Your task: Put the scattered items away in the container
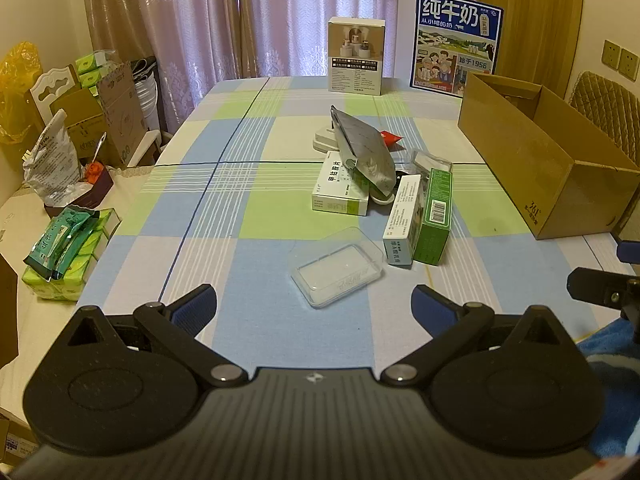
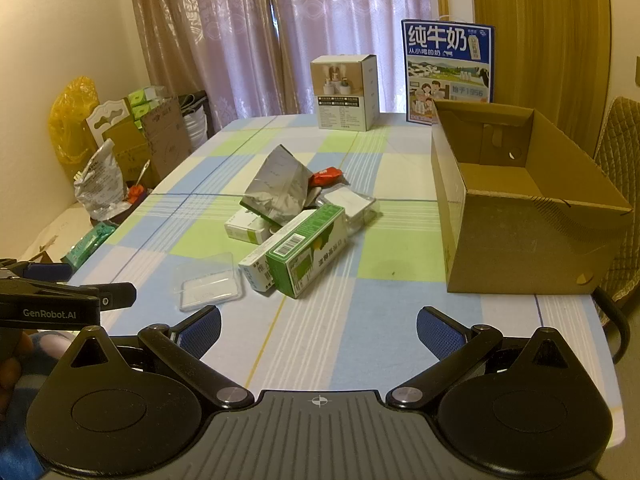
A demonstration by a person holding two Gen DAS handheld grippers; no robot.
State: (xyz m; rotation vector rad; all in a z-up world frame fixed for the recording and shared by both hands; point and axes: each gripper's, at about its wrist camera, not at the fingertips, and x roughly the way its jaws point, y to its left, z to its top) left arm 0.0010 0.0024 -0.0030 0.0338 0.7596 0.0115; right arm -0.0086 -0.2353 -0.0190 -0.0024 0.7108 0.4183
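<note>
A pile of items lies mid-table: a clear plastic case (image 1: 335, 266) (image 2: 209, 282) nearest me, a green carton (image 1: 436, 216) (image 2: 310, 250), a white medicine box (image 1: 403, 220) beside it, a white-and-green box (image 1: 340, 184) (image 2: 246, 228), a silver foil pouch (image 1: 362, 148) (image 2: 278, 186) and a red packet (image 2: 326, 176). An open cardboard box (image 1: 532, 160) (image 2: 520, 236) stands at the right with nothing visible inside. My left gripper (image 1: 314, 306) is open above the near table edge, just short of the clear case. My right gripper (image 2: 318, 326) is open too, holding nothing, with the cardboard box ahead to its right.
A checked cloth (image 1: 224, 208) covers the table. At the far end stand a white product box (image 1: 356, 56) and a blue milk carton (image 1: 456, 44). Tissue packs and snack bags (image 1: 64, 252) lie on a side surface at the left. A quilted chair (image 2: 618, 184) sits behind the cardboard box.
</note>
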